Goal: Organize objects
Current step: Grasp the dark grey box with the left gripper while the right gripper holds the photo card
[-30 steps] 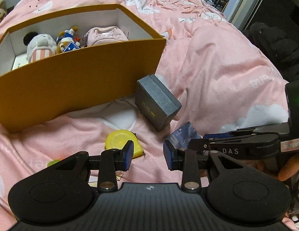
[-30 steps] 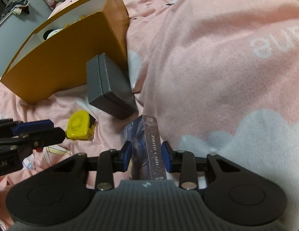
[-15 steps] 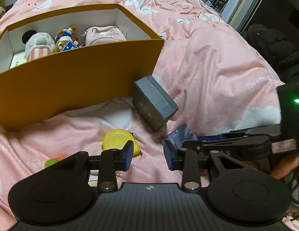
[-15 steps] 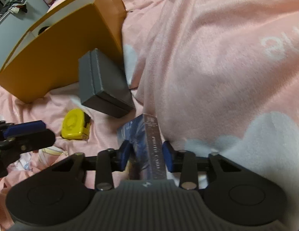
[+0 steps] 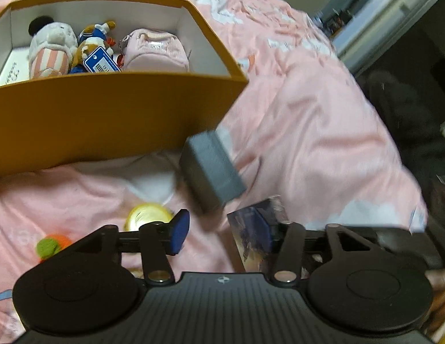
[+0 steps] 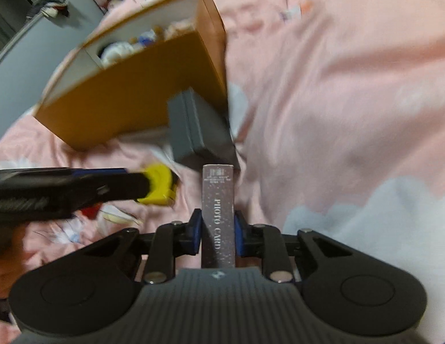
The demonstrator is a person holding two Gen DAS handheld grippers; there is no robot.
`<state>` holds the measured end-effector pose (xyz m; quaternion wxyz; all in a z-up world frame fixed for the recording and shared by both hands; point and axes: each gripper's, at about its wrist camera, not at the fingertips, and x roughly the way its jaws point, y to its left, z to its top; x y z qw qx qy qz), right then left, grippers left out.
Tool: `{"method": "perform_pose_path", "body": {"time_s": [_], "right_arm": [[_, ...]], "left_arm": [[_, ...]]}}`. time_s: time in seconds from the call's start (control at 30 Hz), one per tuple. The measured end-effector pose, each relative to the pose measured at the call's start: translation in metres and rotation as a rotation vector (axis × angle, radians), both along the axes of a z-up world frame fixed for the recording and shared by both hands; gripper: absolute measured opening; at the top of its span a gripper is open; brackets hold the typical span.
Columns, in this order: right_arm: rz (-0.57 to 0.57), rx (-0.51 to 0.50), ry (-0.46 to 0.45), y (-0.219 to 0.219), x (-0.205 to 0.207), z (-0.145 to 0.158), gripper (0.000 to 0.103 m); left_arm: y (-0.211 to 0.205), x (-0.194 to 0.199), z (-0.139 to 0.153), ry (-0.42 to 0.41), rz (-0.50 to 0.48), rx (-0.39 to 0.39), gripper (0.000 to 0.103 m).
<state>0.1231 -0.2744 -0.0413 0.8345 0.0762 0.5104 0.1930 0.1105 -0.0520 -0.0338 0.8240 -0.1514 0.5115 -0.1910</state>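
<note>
Surface: pink bed cover (image 5: 322,132), rumpled, cloud print; the things lie loose on it in front of an orange box (image 5: 107,114).
Task thing: photo card box (image 6: 218,215), slim and dark, label side up, standing on edge between the pads of the right claw (image 6: 215,230).
Right claw: jaws have just been closing; pads now press both flat faces of the photo card box, so it is held.
Left claw: left claw (image 5: 222,229) has just been opening and stands wide, nothing between its pads; yellow tape measure (image 5: 146,215) lies just beyond its left finger.
Neighbours: grey case (image 5: 211,172) rests near the orange box's front corner; small orange-and-green thing (image 5: 51,246) at lower left, too blurred to name.
Orange box contents: plush toys (image 5: 54,48) and a pink pouch (image 5: 156,50) fill the far side.
Step in hand: judged as pick-up of the photo card box.
Next move: likely lift it clear over the front wall of the orange box, then release in the free right part.
</note>
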Motion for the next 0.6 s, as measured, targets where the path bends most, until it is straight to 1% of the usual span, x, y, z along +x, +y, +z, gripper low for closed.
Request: {"method": "perform_pose_path", "body": {"time_s": [0.07,0.13,0.2,0.27,0.37,0.43,0.5,0.6], "right_arm": [[-0.011,-0.015,-0.060,-0.002,0.000,0.017,0.023],[-0.025,-0.037,-0.111,-0.006,0.004,0.030,0.023],[-0.036,-0.062,-0.142,-0.007,0.014,0.036,0.023],[-0.046,-0.066,-0.145,-0.008,0.025,0.035,0.023],[-0.065,-0.051,-0.121,-0.010,0.040,0.027,0.023],[-0.072,-0.051,-0.110,-0.011,0.046,0.019,0.023],[-0.075,-0.044,-0.101,-0.012,0.050,0.013,0.023],[-0.081,-0.043,-0.091,-0.013,0.054,0.005,0.024]], "left_arm": [[-0.001,0.013,-0.001,0.022,0.050,-0.035,0.063],[-0.002,0.024,-0.003,0.039,0.103,-0.034,0.065],[-0.005,0.034,-0.004,0.040,0.142,-0.026,0.065],[-0.007,0.042,-0.006,0.040,0.161,-0.018,0.065],[-0.009,0.053,-0.013,0.068,0.187,-0.009,0.066],[-0.012,0.057,-0.018,0.087,0.188,0.017,0.065],[-0.016,0.059,-0.022,0.091,0.182,0.025,0.065],[-0.023,0.061,-0.027,0.092,0.175,0.061,0.062]]}}
